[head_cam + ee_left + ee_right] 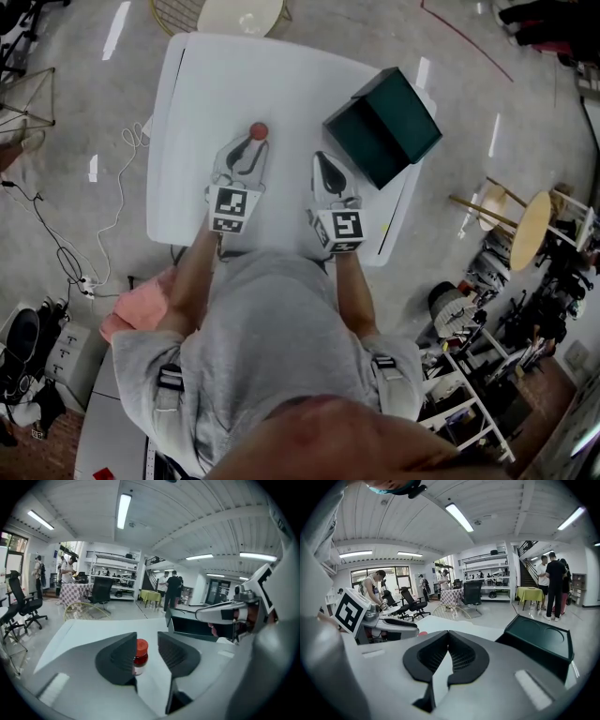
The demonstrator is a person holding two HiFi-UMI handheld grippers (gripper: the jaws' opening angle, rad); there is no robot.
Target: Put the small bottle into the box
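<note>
My claw (447,634) reads closed, jaw tips touching with nothing between them, over the white bench (459,624); dark green box (539,644) sits open-topped at right, the other claw (410,629) with its marker cube low at left.

In the head view only the red cap of the small bottle (258,130) shows; its body is covered by the tips of the left tongs (251,148). In the left gripper view the left jaw covers the lower left part of the small bottle (139,654), and the label is too blurred to read. In the right gripper view only a red sliver of the small bottle (423,633) shows behind the left tongs (412,629). The right tongs (206,615) hide the right end of the box (187,626) in the left gripper view. In the head view the person's body covers the near edge of the desk (197,112), and both hands are hidden under the marker cubes.
</note>
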